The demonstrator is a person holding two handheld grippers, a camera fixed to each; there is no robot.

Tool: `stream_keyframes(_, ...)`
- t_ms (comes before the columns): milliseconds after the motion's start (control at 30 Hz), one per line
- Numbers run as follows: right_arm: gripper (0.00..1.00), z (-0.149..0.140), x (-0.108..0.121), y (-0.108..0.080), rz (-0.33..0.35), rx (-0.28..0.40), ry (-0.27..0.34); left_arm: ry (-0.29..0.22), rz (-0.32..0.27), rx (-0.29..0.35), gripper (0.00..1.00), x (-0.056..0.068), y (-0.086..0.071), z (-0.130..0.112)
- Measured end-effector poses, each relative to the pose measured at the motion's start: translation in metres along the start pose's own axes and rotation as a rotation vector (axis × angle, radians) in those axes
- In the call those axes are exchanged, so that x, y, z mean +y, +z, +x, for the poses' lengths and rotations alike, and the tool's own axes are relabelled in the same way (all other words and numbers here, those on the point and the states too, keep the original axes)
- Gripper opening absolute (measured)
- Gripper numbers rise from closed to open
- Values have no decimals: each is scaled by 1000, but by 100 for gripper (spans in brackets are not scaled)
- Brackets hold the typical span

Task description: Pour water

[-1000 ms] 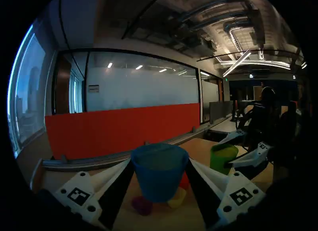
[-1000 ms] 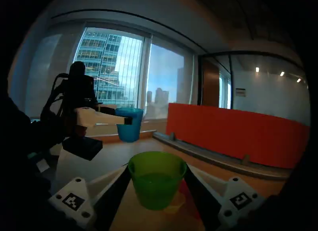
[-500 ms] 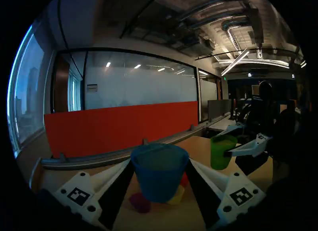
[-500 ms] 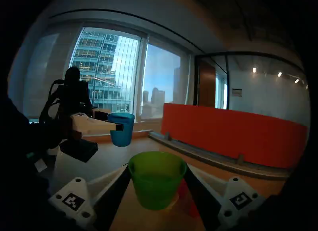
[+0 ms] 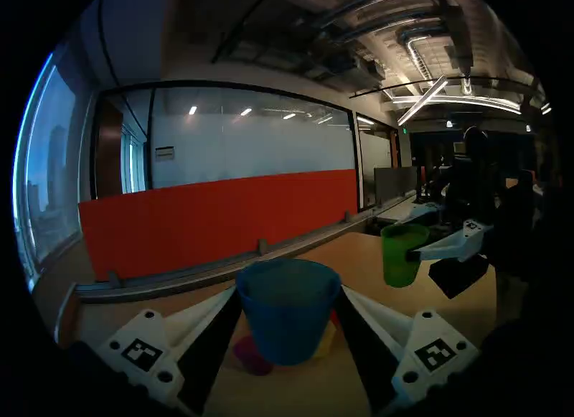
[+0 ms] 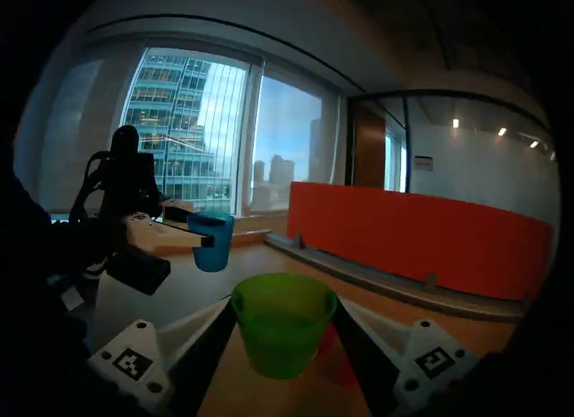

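Observation:
My left gripper (image 5: 288,324) is shut on a blue cup (image 5: 288,309), held upright above the wooden table (image 5: 359,255). My right gripper (image 6: 284,331) is shut on a green cup (image 6: 283,322), also upright, with liquid showing inside. In the left gripper view the green cup (image 5: 402,253) hangs off to the right, between the right gripper's (image 5: 418,254) white fingers. In the right gripper view the blue cup (image 6: 211,240) is at the left, pinched by the left gripper (image 6: 209,240). The two cups are apart.
Small coloured items, a purple one (image 5: 251,354) and a yellow one (image 5: 326,340), lie on the table under the blue cup. An orange partition (image 5: 215,219) runs along the table's far edge. Large windows (image 6: 215,137) stand behind the left gripper.
Both grippers have risen slightly with their cups. In the right gripper view the blue cup has drifted left and looks smaller. In the left gripper view the green cup sits higher.

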State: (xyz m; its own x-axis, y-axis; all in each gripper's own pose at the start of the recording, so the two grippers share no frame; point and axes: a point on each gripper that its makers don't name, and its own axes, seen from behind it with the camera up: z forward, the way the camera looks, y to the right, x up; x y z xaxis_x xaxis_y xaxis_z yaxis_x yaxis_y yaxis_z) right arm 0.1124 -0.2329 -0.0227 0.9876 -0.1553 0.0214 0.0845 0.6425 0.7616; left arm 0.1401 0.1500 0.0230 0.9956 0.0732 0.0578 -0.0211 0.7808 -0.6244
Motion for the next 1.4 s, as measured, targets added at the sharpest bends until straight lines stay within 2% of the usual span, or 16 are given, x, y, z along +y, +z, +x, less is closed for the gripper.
stream_keyframes(267, 92, -8, -1, -2, 7, -23, -1, 12, -9, -38, 86, 2, 1, -20)
stream_keyframes(700, 92, -42, 4, -5, 12, -98, 5, 28, -34, -136, 86, 11, 8, -66)
stream_keyframes(900, 91, -62, 7, -5, 20, -146, 13, 36, -54, -209, 87, 17, 14, -92)
stream_keyframes(1067, 91, -81, 10, -5, 31, -196, 15, 69, -71, -279, 87, 20, 19, -115)
stream_keyframes(1400, 91, -112, 15, -5, 54, -278, 5, 107, -107, -374, 87, 23, 24, -144)
